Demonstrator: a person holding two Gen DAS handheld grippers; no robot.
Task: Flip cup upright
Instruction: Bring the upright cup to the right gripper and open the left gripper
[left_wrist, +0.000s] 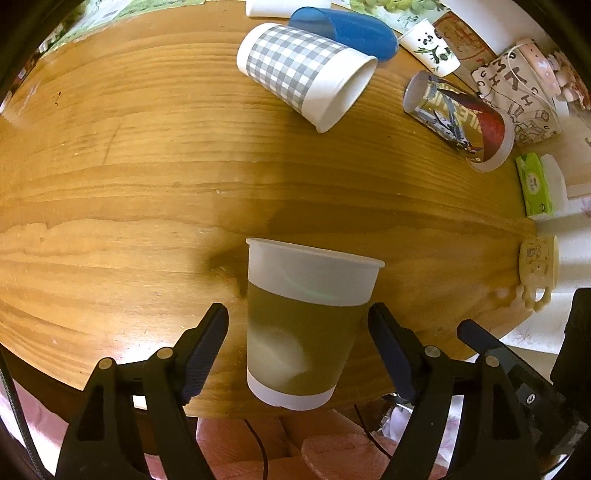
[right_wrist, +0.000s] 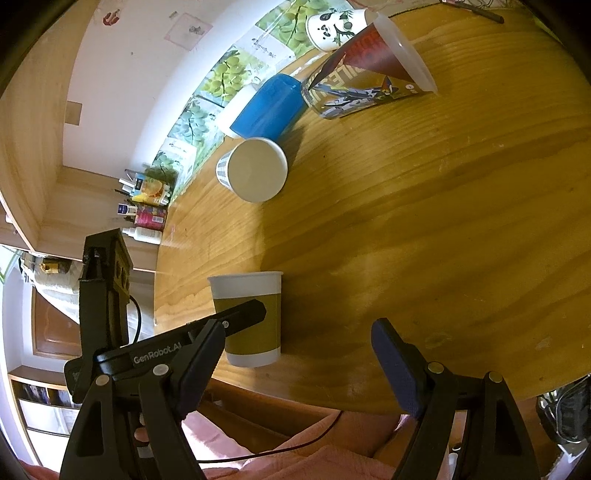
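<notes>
The olive-banded paper cup (left_wrist: 306, 321) stands near the table's front edge, mouth up and white base down on the wood, its long axis vertical. By the look of it, this one is already flipped. It sits squarely between the two fingers of the left gripper (left_wrist: 297, 354), whose jaws are spread wide, a clear gap on each side and neither pad touching the wall. The right gripper (right_wrist: 297, 365) is open too, holding nothing, and from its view the same cup (right_wrist: 251, 317) lies ahead and off to the left, with the left gripper's finger crossing in front of it. So the left one is nearer. Farther back on the wooden table (left_wrist: 147, 184), well apart, the grey checked cup (left_wrist: 303, 74), blue cup (left_wrist: 347, 31) and printed clear cup (left_wrist: 458, 118) lie on their sides, likely next.
</notes>
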